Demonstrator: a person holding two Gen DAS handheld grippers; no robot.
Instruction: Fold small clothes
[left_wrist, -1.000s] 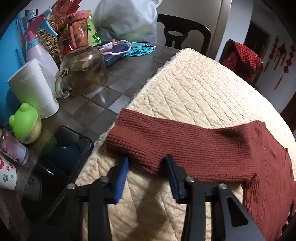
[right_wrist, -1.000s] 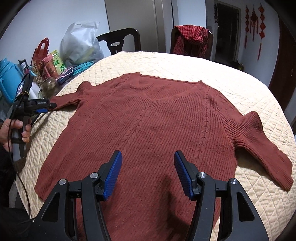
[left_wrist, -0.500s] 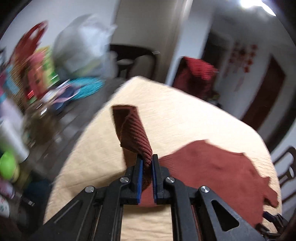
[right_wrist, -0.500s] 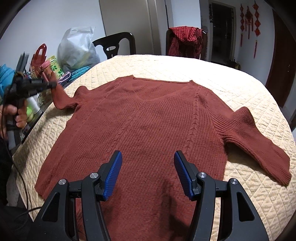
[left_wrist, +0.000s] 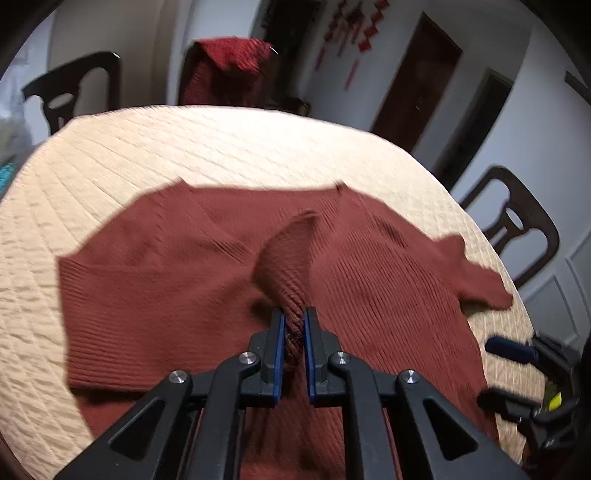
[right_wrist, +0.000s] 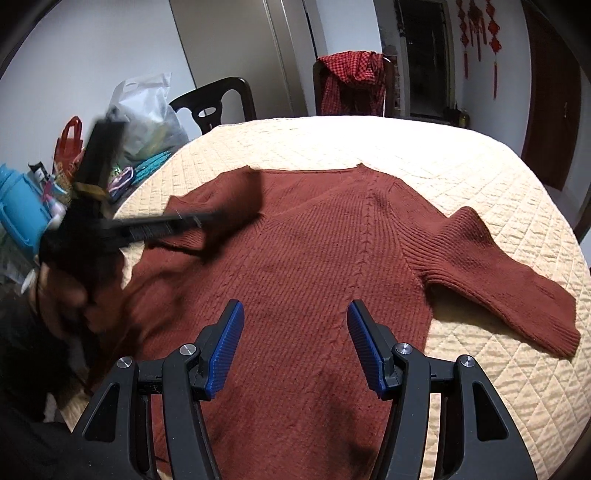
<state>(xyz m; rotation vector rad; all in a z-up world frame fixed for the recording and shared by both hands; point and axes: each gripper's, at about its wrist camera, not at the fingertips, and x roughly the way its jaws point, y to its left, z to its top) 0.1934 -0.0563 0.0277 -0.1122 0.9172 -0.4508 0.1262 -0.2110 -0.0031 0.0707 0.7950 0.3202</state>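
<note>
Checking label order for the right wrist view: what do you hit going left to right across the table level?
Blue plastic container → blurred black left gripper pinching the near sleeve → rust-red ribbed knit sweater body → its far sleeve → bare cream quilted table cover.

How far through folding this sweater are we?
Early. Done: the sweater lies spread flat on the quilted cover. In hand: the left gripper, jaws easing open, pinches one sleeve over the body. Left: the far sleeve lies unfolded, body folds remain; the right gripper is open, empty.
</note>
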